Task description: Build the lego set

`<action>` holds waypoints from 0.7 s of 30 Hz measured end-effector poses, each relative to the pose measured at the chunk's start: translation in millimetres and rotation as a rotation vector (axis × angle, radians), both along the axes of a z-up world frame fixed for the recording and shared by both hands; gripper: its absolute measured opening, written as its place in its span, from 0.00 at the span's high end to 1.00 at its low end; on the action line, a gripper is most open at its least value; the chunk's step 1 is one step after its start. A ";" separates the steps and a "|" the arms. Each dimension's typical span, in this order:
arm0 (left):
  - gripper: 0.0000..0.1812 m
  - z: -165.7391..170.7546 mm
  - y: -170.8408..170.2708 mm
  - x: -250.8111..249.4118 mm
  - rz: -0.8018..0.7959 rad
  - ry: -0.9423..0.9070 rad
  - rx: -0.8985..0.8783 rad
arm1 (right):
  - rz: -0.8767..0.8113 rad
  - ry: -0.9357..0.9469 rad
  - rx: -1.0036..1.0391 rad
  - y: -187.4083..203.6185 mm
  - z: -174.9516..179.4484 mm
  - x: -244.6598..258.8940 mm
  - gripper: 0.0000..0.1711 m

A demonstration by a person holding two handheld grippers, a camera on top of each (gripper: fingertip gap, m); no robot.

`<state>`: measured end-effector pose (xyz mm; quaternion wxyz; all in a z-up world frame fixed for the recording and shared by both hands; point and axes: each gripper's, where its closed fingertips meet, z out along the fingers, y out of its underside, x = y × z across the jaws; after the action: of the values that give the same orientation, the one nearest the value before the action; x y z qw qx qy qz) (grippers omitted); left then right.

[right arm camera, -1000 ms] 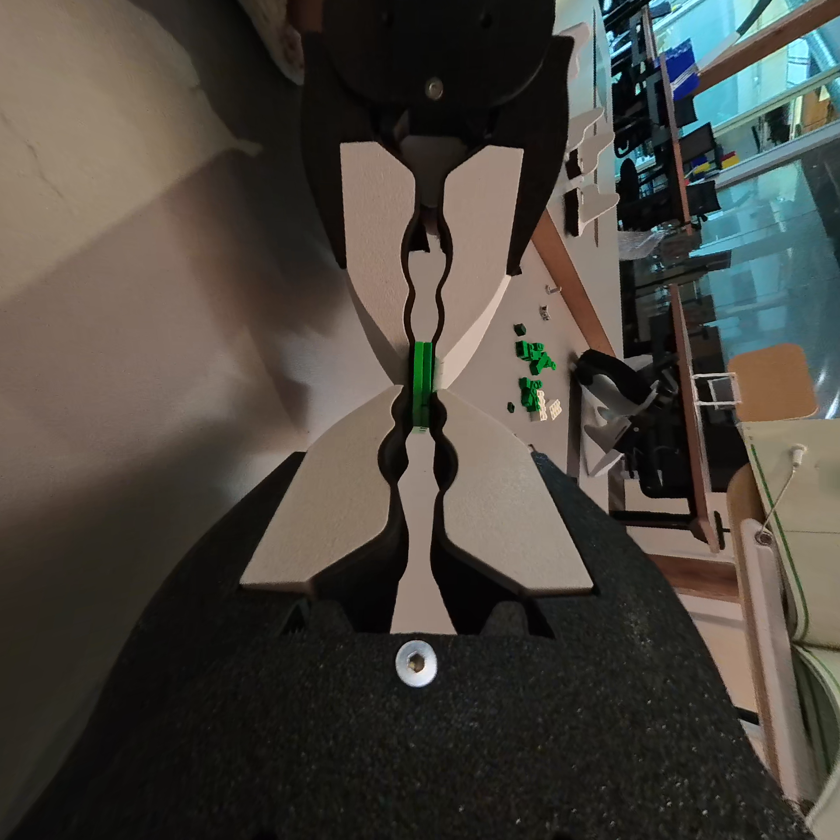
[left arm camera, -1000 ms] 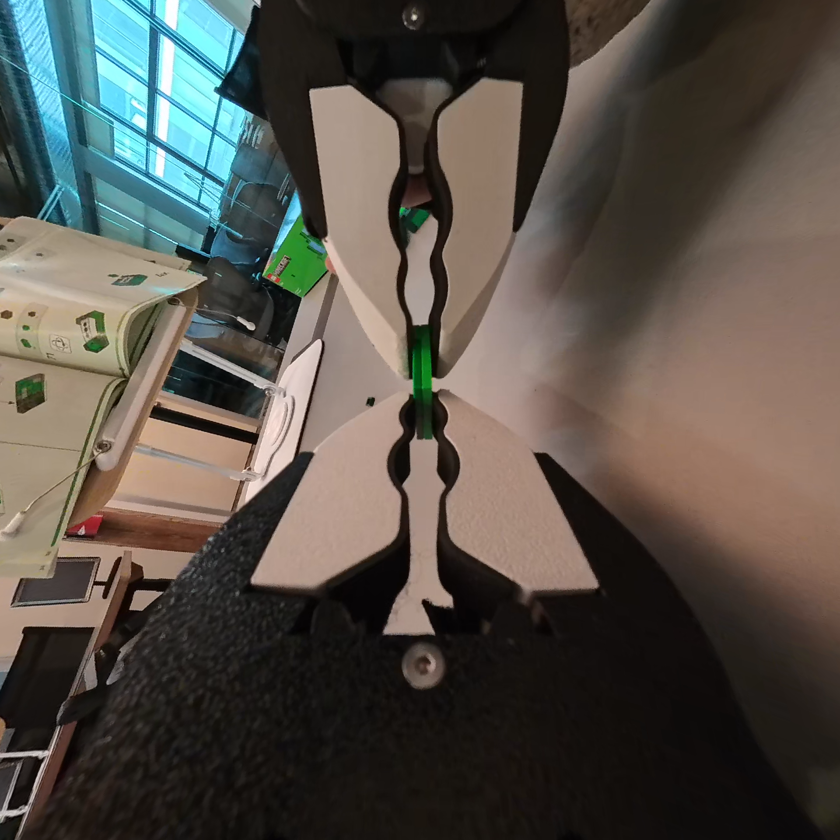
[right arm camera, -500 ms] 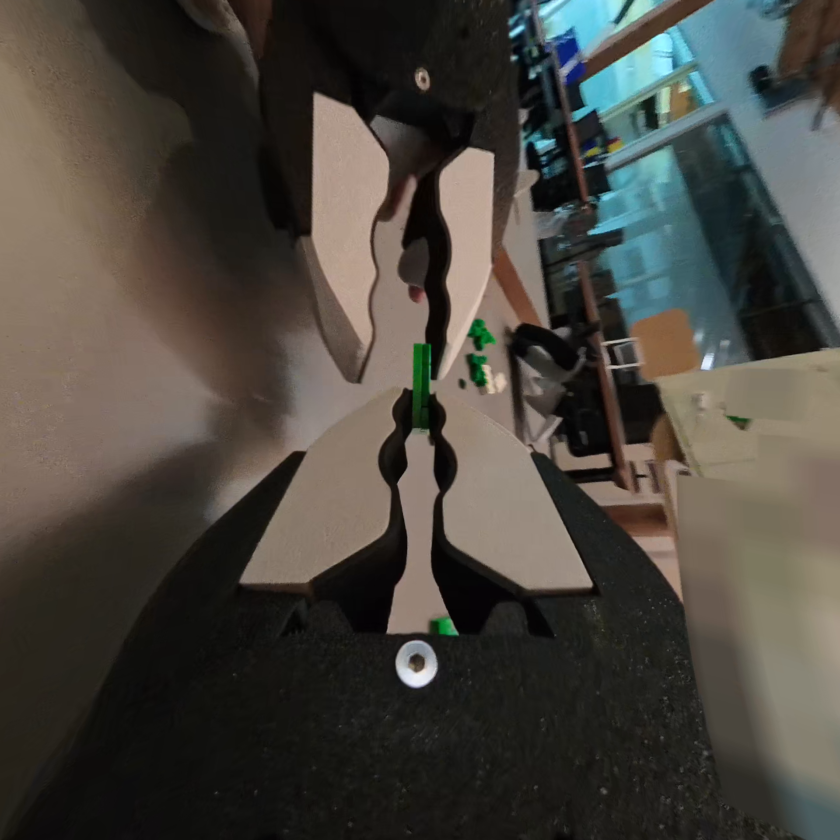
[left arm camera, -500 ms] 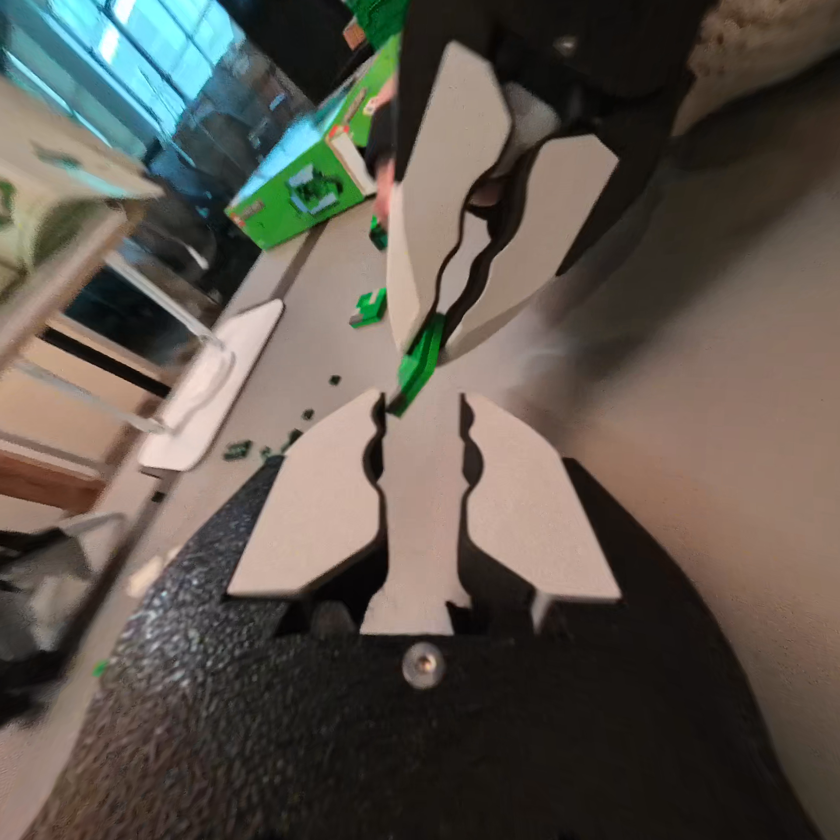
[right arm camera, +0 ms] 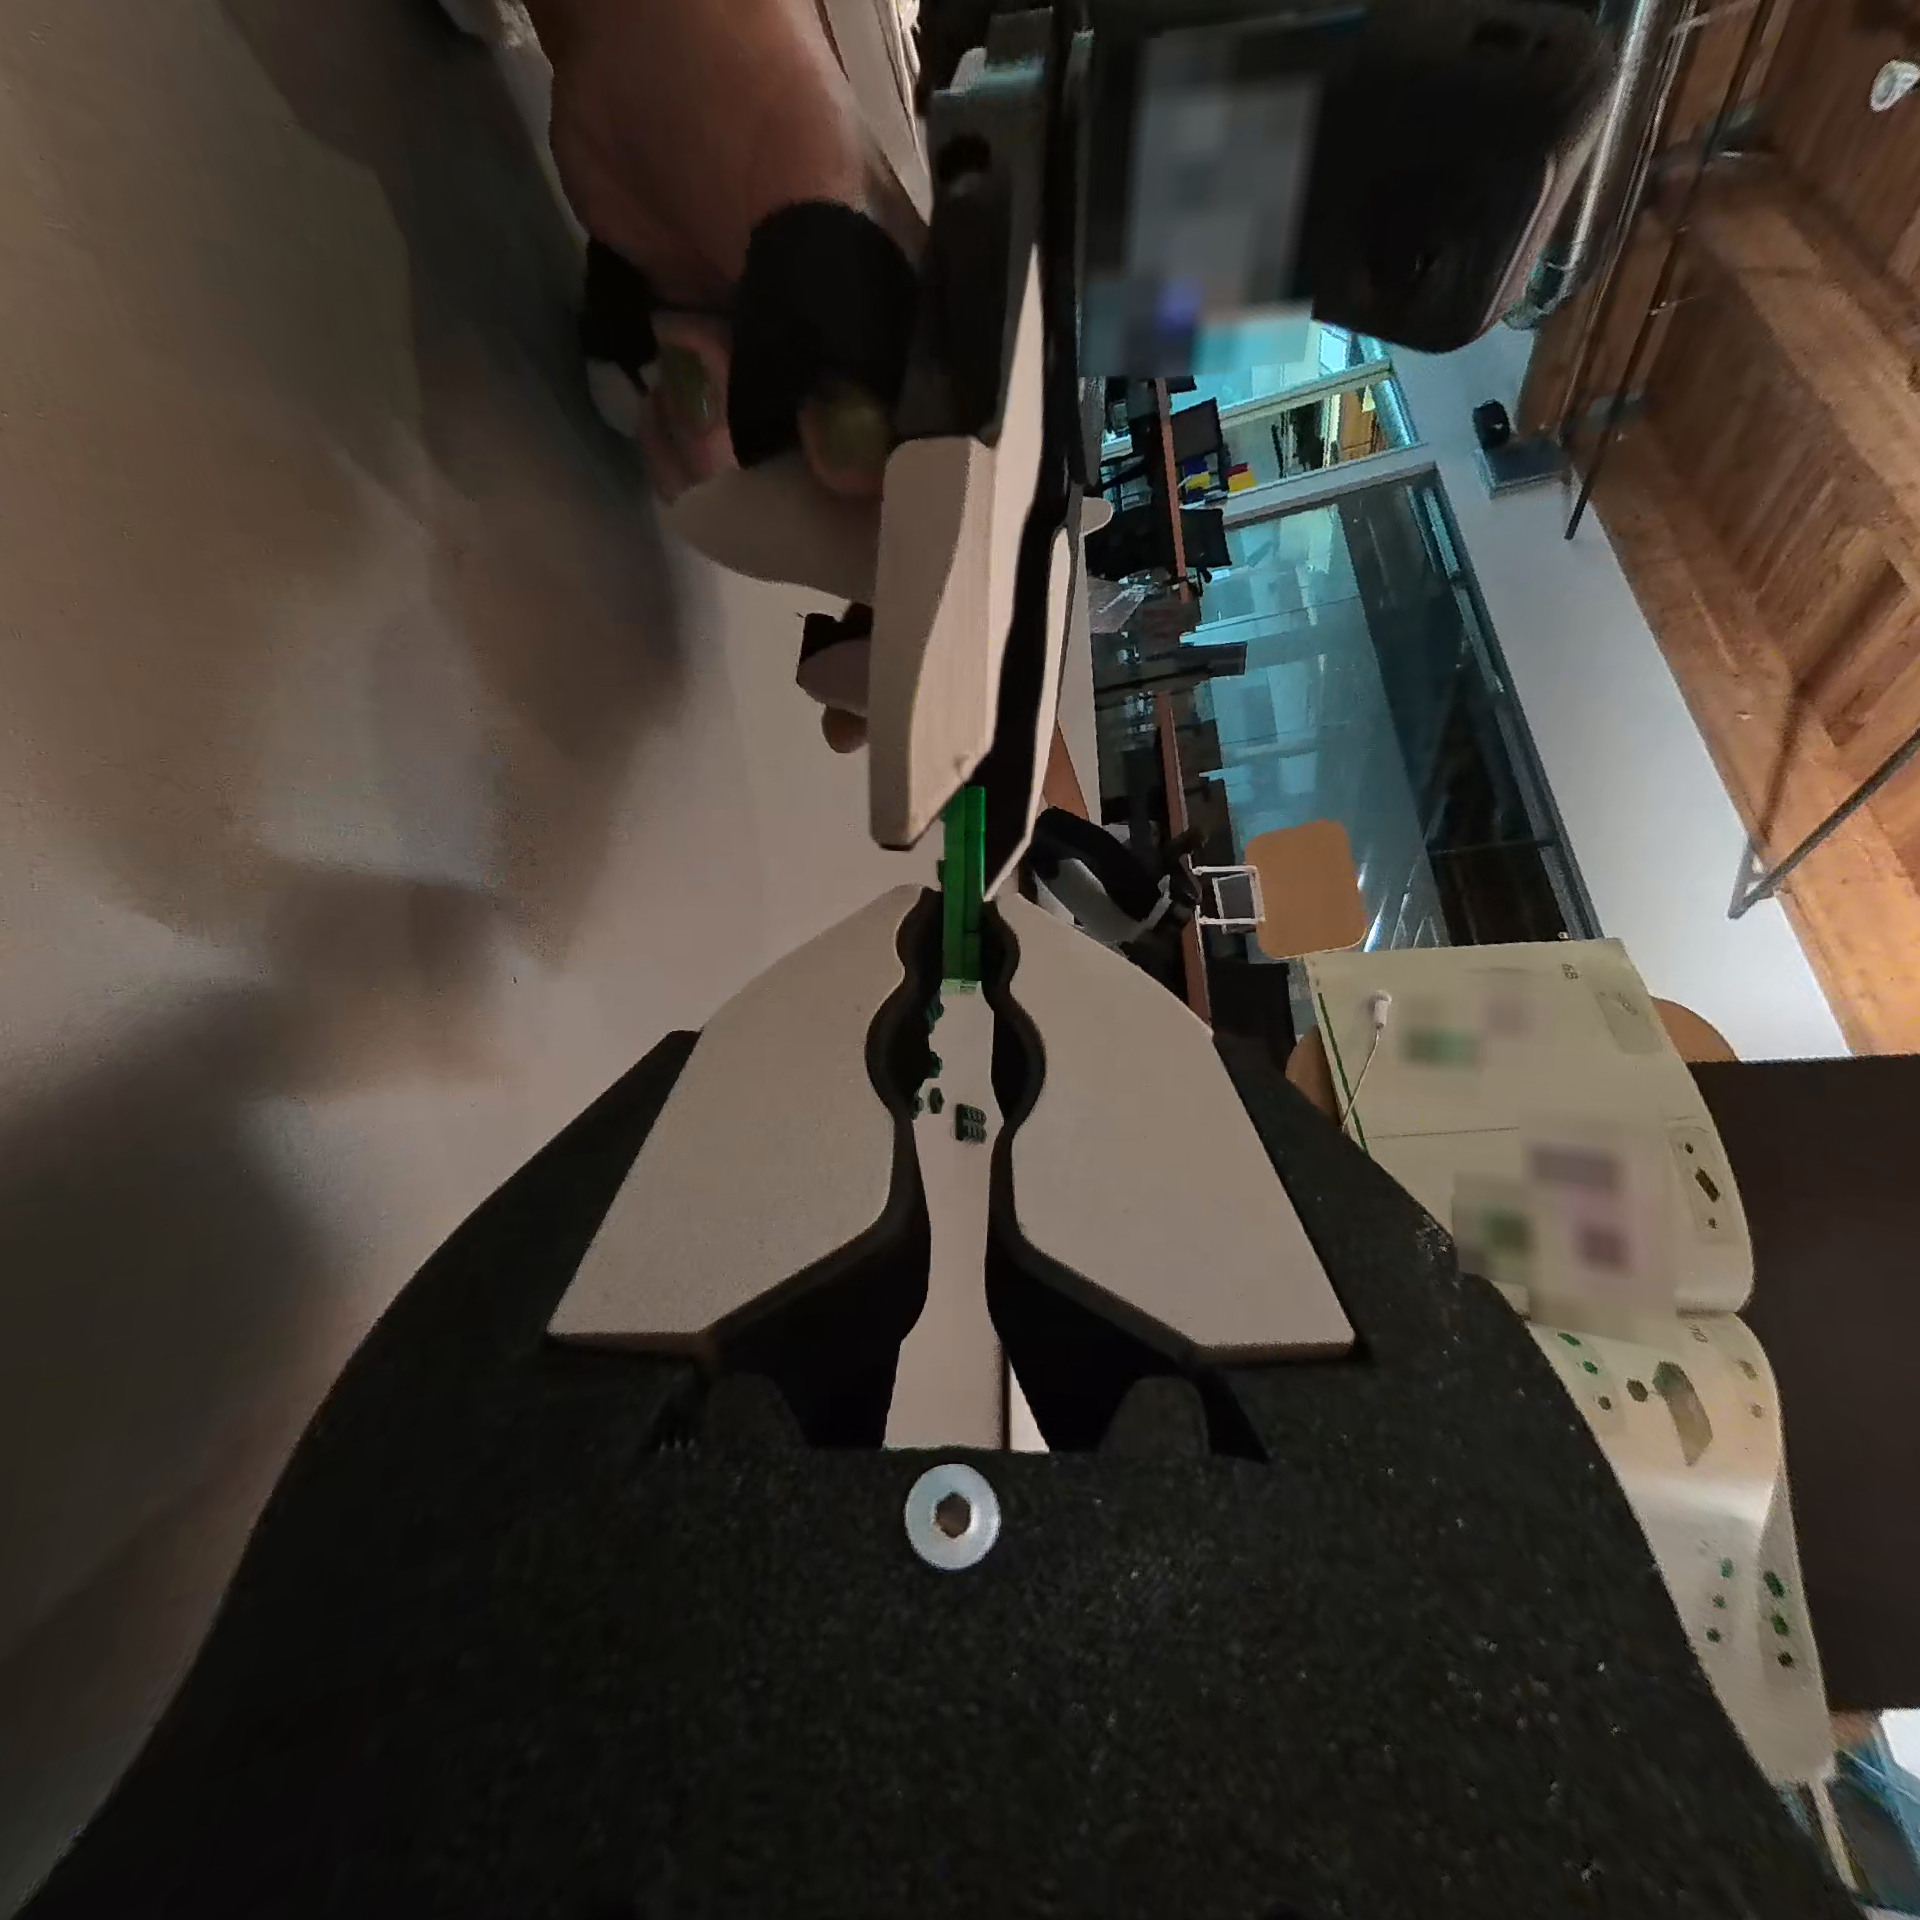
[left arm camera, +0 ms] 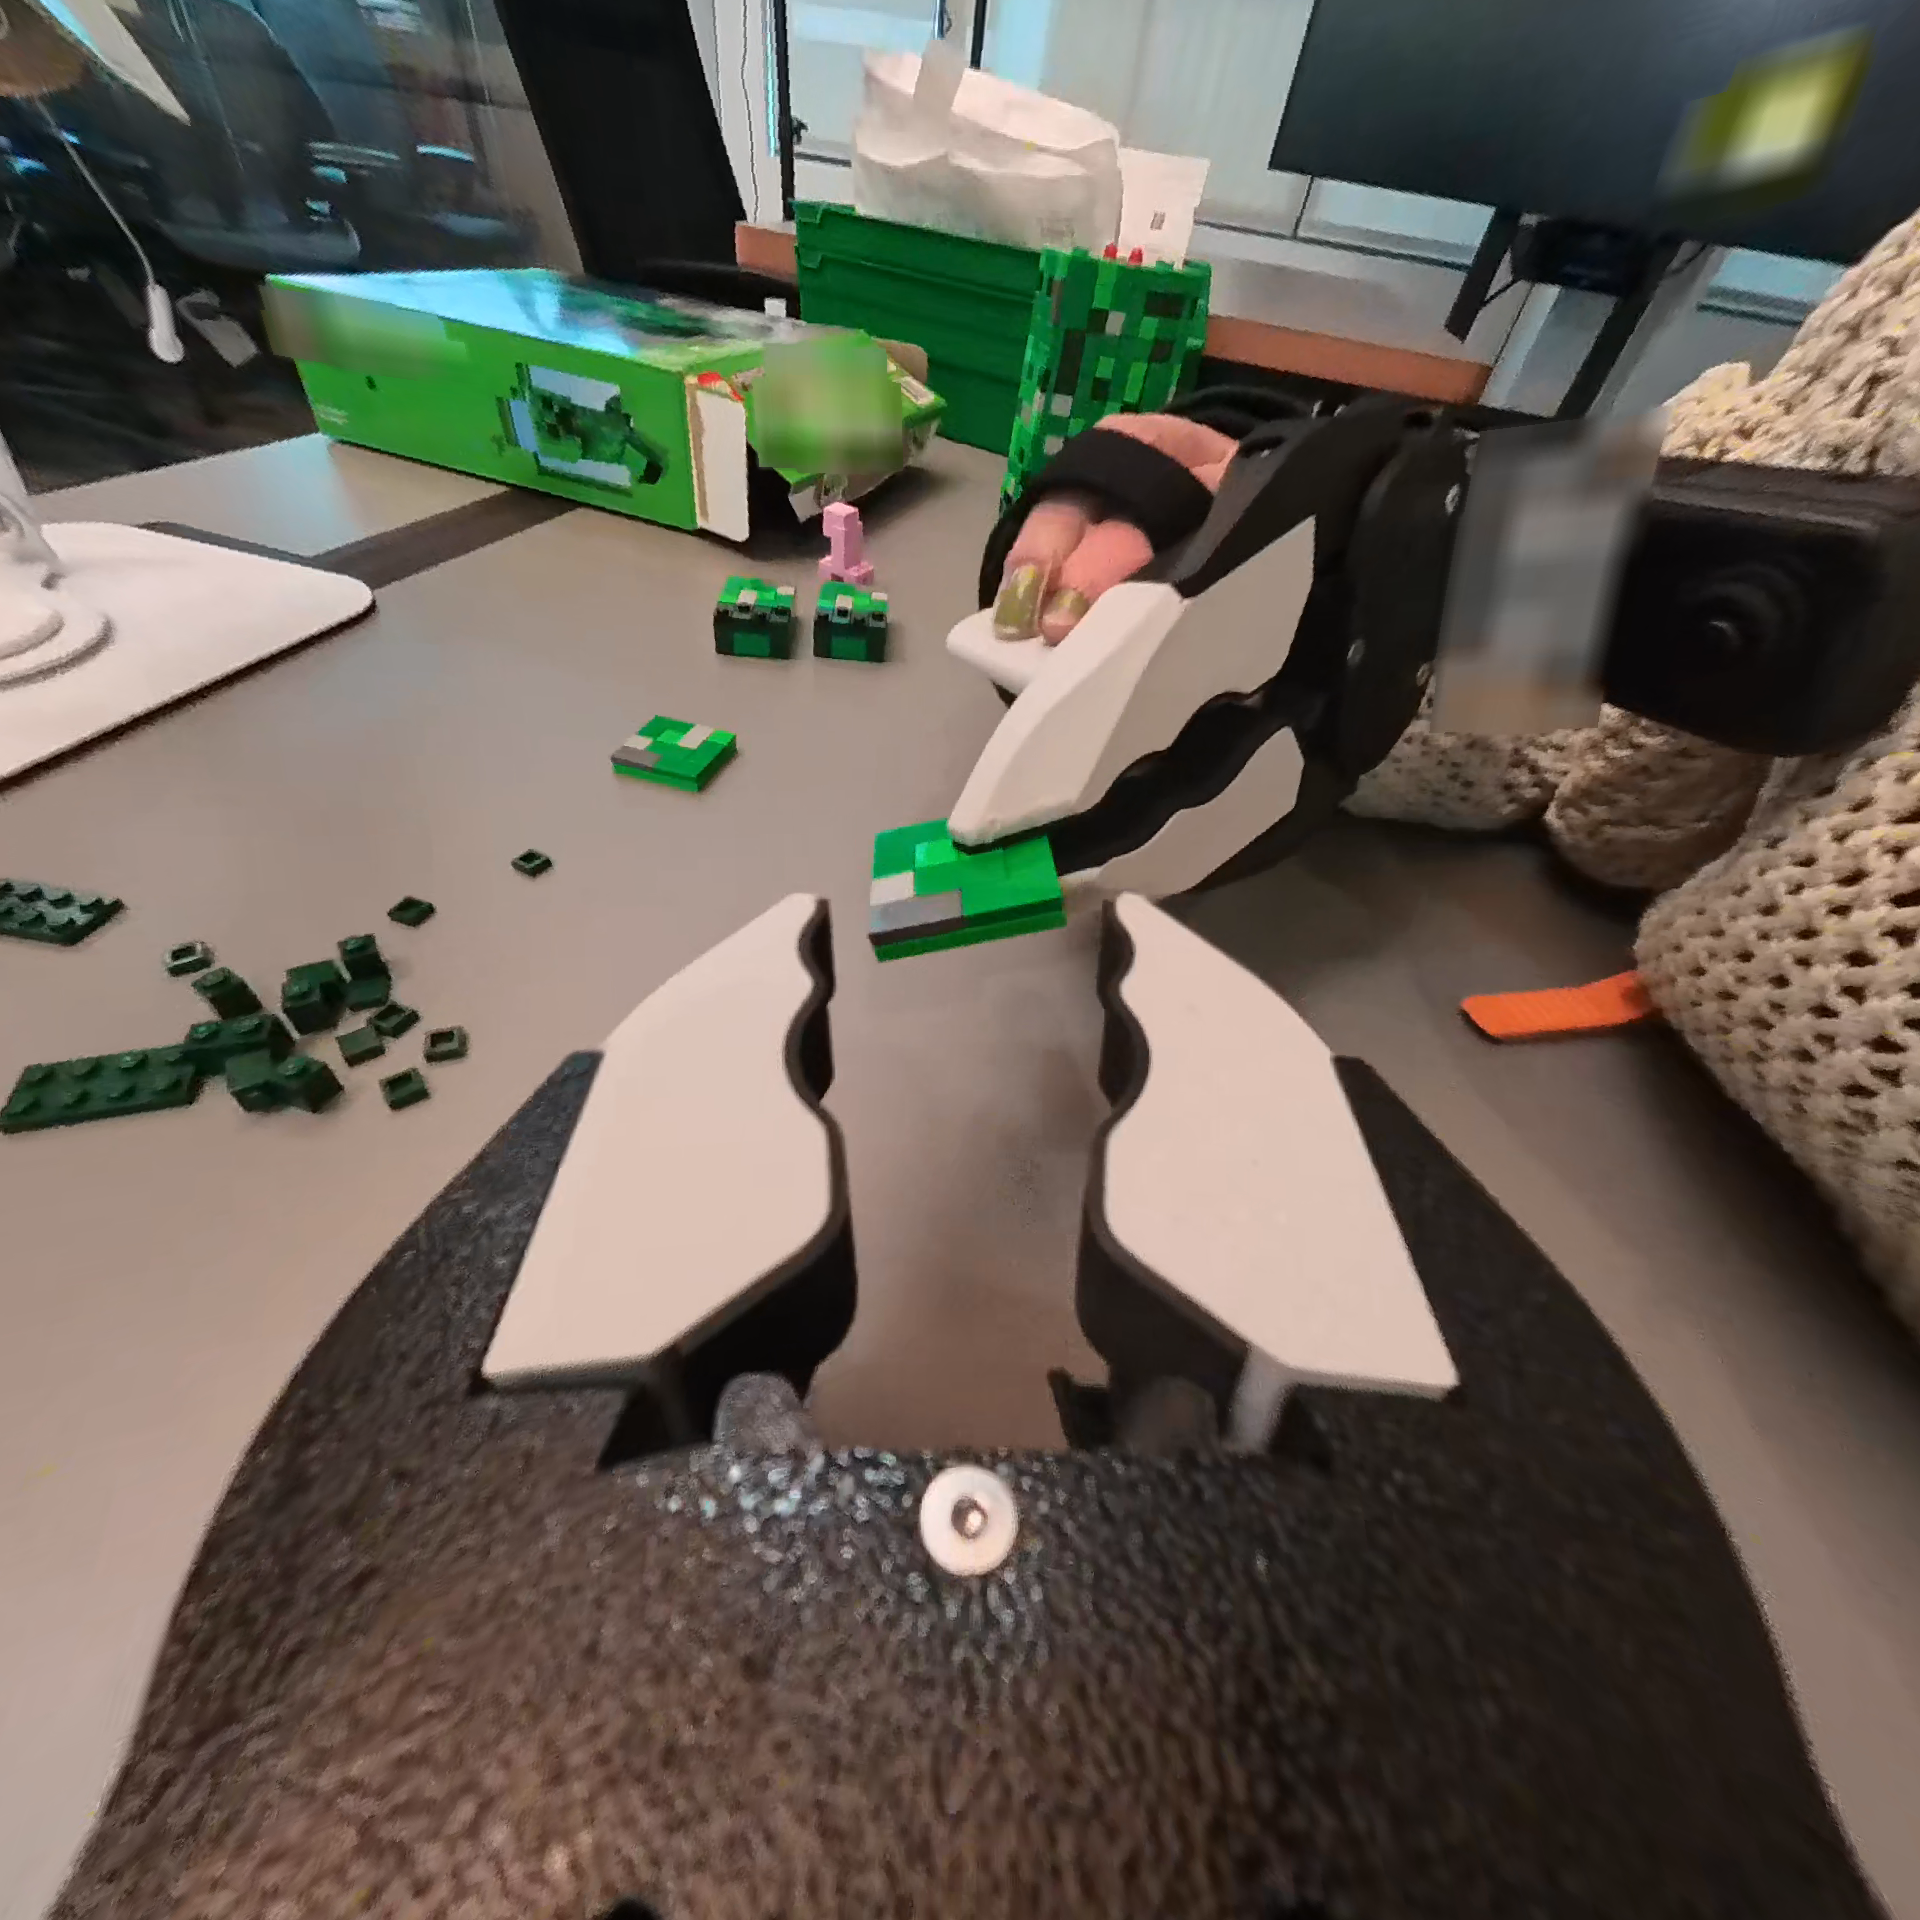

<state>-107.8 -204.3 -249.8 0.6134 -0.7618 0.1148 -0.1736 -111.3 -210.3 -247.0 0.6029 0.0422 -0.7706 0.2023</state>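
Observation:
A small green plate build with grey and light green tiles (left arm camera: pixel 966 896) is held flat just above the grey table (left arm camera: pixel 520 1195). My right gripper (right arm camera: pixel 961 914) is shut on it; in the right wrist view the plate shows edge-on (right arm camera: pixel 961 883). In the left wrist view the right gripper (left arm camera: pixel 1023 847) comes in from the right with a hand on it. My left gripper (left arm camera: pixel 966 930) is open and empty, its fingertips just short of the plate, one on each side. It also shows at the top of the right wrist view (right arm camera: pixel 935 675).
On the table are a second tiled green plate (left arm camera: pixel 675 750), two small green cube builds (left arm camera: pixel 800 618), a pink figure (left arm camera: pixel 847 540), loose dark green pieces (left arm camera: pixel 291 1023), a green box (left arm camera: pixel 540 395) and a tall green tower (left arm camera: pixel 1117 343). A knit sleeve (left arm camera: pixel 1787 1039) lies at right. An instruction booklet (right arm camera: pixel 1538 1195) stands nearby.
Both grippers were shut on the green plate. My left gripper has let go, opened and drawn back while turning level. The right gripper keeps the plate.

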 end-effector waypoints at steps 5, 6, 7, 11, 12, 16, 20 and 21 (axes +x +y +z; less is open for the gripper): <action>0.81 4.9 -2.4 -0.4 -0.017 -0.024 0.032 | 0.004 0.009 -0.010 -2.4 1.8 -0.2 0.96; 0.81 6.2 -2.6 -0.6 -0.017 -0.022 0.043 | 0.000 0.024 -0.021 -2.4 3.8 -0.2 0.96; 0.81 7.3 -2.5 -1.8 -0.010 -0.019 0.054 | -0.012 0.043 -0.042 -1.2 6.7 0.0 0.95; 0.81 6.2 -1.9 -12.2 0.054 0.058 0.071 | -0.157 -0.009 -0.230 28.6 2.4 6.7 0.91; 0.81 6.5 -1.6 -13.8 0.066 0.077 0.079 | -0.200 -0.037 -0.324 40.5 0.4 10.1 0.90; 0.81 6.7 -0.4 -12.0 0.079 0.154 0.113 | -0.378 -0.084 -0.796 98.4 3.7 25.6 0.86; 0.81 5.2 1.0 -12.1 0.103 0.224 0.127 | -0.451 -0.052 -1.135 136.0 18.7 46.5 0.77; 0.81 4.9 1.2 -12.4 0.109 0.231 0.127 | -0.454 -0.017 -1.161 141.8 21.8 51.9 0.76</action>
<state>-120.2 -203.1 -244.9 0.6515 -0.7416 0.1536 -0.0434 -59.4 -68.5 -225.2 0.5491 -0.4588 -0.5295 0.4555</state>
